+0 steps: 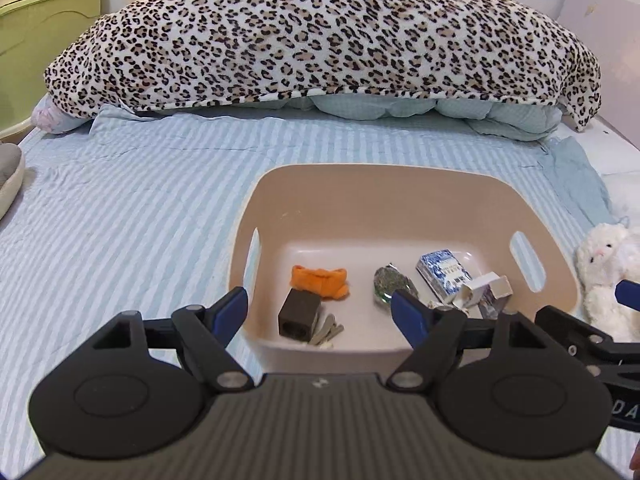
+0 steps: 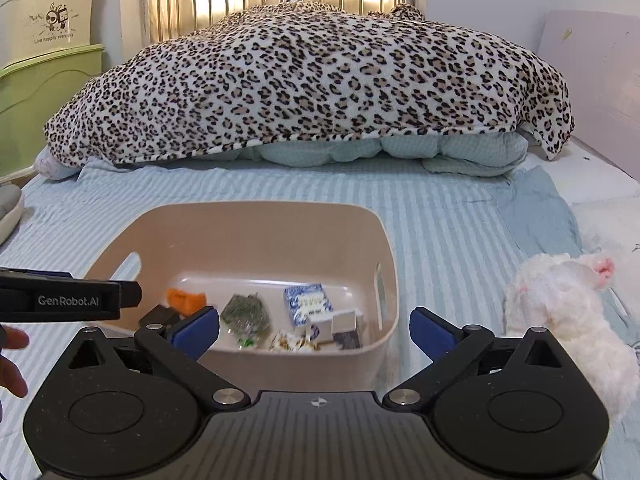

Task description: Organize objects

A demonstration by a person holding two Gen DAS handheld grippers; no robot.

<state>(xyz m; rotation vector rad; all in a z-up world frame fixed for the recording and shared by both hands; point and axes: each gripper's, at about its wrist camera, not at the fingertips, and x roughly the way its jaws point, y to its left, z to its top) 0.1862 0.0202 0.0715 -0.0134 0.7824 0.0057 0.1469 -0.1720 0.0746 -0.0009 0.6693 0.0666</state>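
Observation:
A beige plastic bin [image 1: 360, 188] sits on the striped bed sheet; it also shows in the right wrist view [image 2: 256, 224]. Inside lie an orange cloth [image 1: 320, 278], a dark block [image 1: 298, 312], a grey-green packet [image 1: 390, 284], a blue-white box [image 1: 442, 276] and small cartons [image 1: 486, 290]. My left gripper [image 1: 322, 312] is open and empty over the bin's near edge. My right gripper [image 2: 314, 330] is open and empty over the bin's near right corner. A white plush toy [image 2: 568, 320] lies on the sheet right of the bin.
A leopard-print blanket [image 1: 320, 36] over a pale quilt [image 1: 400, 110] fills the far end of the bed. Green drawers [image 2: 44, 92] stand at the far left. A grey slipper [image 1: 10, 176] lies at the left edge. A headboard panel [image 2: 592, 76] is at right.

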